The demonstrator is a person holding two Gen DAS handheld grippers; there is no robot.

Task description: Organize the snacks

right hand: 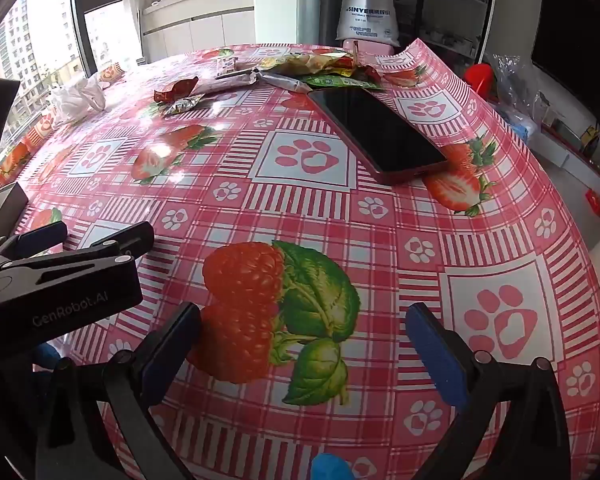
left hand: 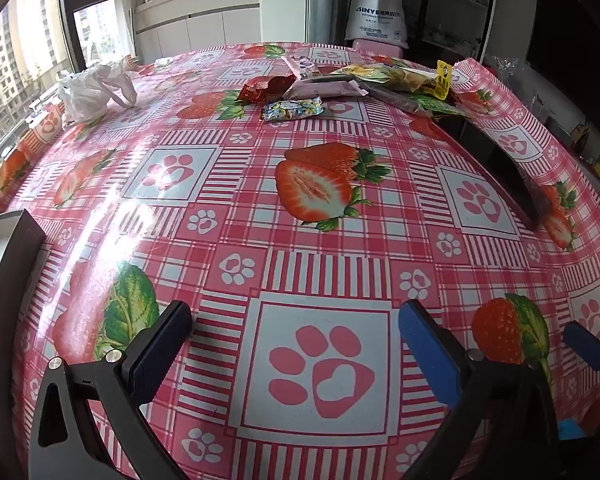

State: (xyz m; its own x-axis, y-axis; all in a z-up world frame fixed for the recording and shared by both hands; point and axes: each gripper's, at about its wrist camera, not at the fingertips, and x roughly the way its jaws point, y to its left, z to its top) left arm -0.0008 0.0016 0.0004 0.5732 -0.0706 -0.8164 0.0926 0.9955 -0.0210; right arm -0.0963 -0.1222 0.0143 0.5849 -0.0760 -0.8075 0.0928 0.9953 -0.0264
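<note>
Near: left tool (left hand: pixel 296 324) and right tool (right hand: pixel 304 328), both spread apart, nothing held, above the tabletop (left hand: pixel 260 264). Mid: phone (right hand: pixel 376 132). Far: snacks (left hand: pixel 340 84) heaped at the far edge. Risk: phone likely knocked during the reach.

Snack packets (left hand: pixel 340 84) lie across the table's (left hand: pixel 260 208) far side, phone (right hand: pixel 376 128) beside them.

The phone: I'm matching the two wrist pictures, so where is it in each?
Left wrist: the phone is at the right, seen edge-on, partly behind a tablecloth fold.
Right wrist: the phone lies upper centre-right, dark screen up.
Shared landmark: the red snack wrapper, far side of the table.
</note>
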